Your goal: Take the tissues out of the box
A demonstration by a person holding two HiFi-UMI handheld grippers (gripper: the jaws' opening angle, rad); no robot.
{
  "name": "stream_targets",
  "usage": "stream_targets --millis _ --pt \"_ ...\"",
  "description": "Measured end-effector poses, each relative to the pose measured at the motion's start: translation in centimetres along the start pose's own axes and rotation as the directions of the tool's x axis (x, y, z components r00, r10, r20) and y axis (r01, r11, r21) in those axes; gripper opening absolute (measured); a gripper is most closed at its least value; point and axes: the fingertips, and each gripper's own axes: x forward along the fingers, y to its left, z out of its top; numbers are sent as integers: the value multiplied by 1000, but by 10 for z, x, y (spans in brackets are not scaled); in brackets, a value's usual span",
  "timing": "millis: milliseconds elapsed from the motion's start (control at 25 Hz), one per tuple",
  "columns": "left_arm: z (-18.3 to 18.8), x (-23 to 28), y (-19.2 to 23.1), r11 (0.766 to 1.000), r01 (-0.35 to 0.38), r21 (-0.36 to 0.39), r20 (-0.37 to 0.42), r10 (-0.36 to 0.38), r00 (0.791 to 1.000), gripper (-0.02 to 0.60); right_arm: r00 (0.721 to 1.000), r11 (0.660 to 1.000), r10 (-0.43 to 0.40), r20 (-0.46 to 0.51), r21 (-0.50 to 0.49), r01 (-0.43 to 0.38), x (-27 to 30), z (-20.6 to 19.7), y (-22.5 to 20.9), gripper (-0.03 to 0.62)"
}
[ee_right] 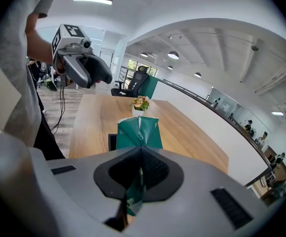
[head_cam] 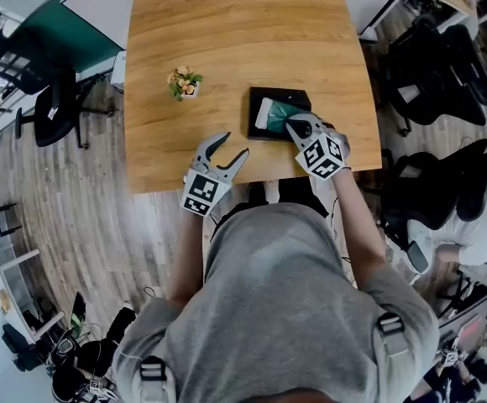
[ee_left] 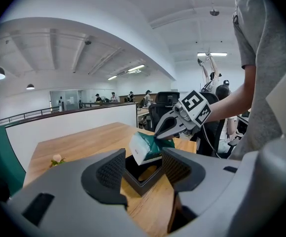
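Observation:
A black open-topped box (head_cam: 258, 99) sits on the wooden table (head_cam: 227, 40) near its front right. A green and white tissue pack (head_cam: 274, 112) is tilted up out of the box. My right gripper (head_cam: 293, 126) is shut on the pack's near end, and in the right gripper view the green wrapper (ee_right: 138, 131) is pinched between the shut jaws of the right gripper (ee_right: 142, 154). My left gripper (head_cam: 233, 146) stands open and empty to the left of the box, by the front edge. In the left gripper view the box (ee_left: 135, 181), the raised pack (ee_left: 145, 146) and the right gripper (ee_left: 163, 131) lie ahead.
A small pot of flowers (head_cam: 184, 82) stands left of the box, also seen in the flower pot (ee_right: 141, 103) beyond the pack. Black office chairs (head_cam: 432, 74) stand to the right of the table, and another chair (head_cam: 54, 112) to its left.

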Motion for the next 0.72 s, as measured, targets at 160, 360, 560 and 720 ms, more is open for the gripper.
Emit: stream_targets --millis 160,360,560,720 --pt "2 -7 -3 1000 8 18 7 -8 1000 245 999 1000 -31 18 6 31 -9 8 2 6" --pt "3 -17 -5 1000 10 30 15 -11 1000 245 998 998 -55 30 13 55 -17 15 10 6" --pt "-1 -26 -8 999 13 37 16 -13 1000 245 995 996 -84 44 17 83 -24 19 18 6" --pt "-2 -32 -9 999 15 43 20 -16 1000 245 991 993 -119 63 20 118 -29 23 21 6"
